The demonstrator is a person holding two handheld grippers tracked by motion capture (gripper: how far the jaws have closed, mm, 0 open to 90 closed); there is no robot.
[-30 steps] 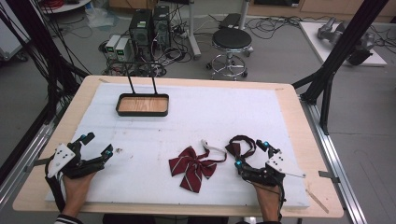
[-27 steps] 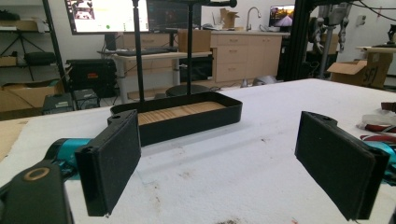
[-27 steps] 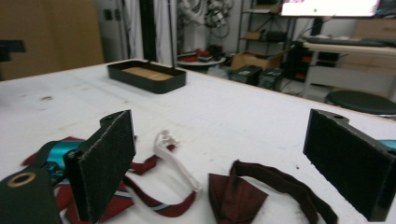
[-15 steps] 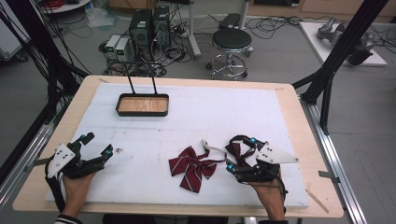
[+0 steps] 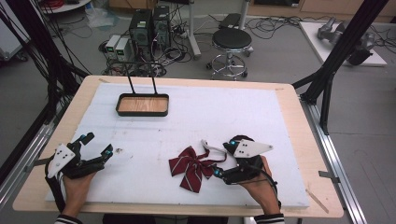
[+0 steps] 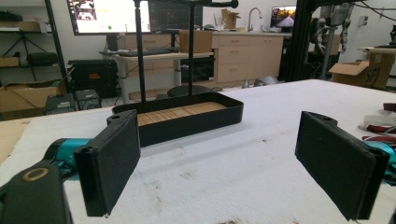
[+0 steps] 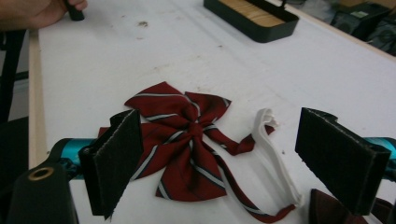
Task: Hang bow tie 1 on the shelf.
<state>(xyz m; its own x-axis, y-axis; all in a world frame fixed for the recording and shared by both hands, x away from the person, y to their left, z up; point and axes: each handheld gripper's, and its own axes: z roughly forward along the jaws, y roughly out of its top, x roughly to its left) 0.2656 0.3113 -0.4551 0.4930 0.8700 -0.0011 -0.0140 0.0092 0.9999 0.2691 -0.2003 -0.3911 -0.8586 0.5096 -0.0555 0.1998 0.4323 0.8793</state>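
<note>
Bow tie (image 5: 192,167), dark red with pale stripes, lies flat on the white table cover (image 5: 233,116) just ahead of the right gripper (image 5: 220,161), its knot roughly in line with the gap between the jaws in the right gripper view. One white strap (image 7: 275,154) and one striped tail curl off it toward the right jaw side. That gripper's jaws stand wide with nothing pressed between the pads; they have just been closing a little, and the cloth sits beyond them rather than in their grasp. This looks like the approach step, the tool lining up on the bow before taking it. The next move likely calls for bringing the pads down over the knot or a wing, low enough to catch thin, limp fabric against the cover, then pinching without dragging the strap along. The left gripper (image 5: 98,150) rests well off to the far side of the bow from the right one, jaws spread and empty, pointing toward the black tray (image 5: 142,105), which stands far ahead of it with two upright rods rising from its back edge. Counted: one bow tie, one tray, two grippers, each in a hand.
</note>
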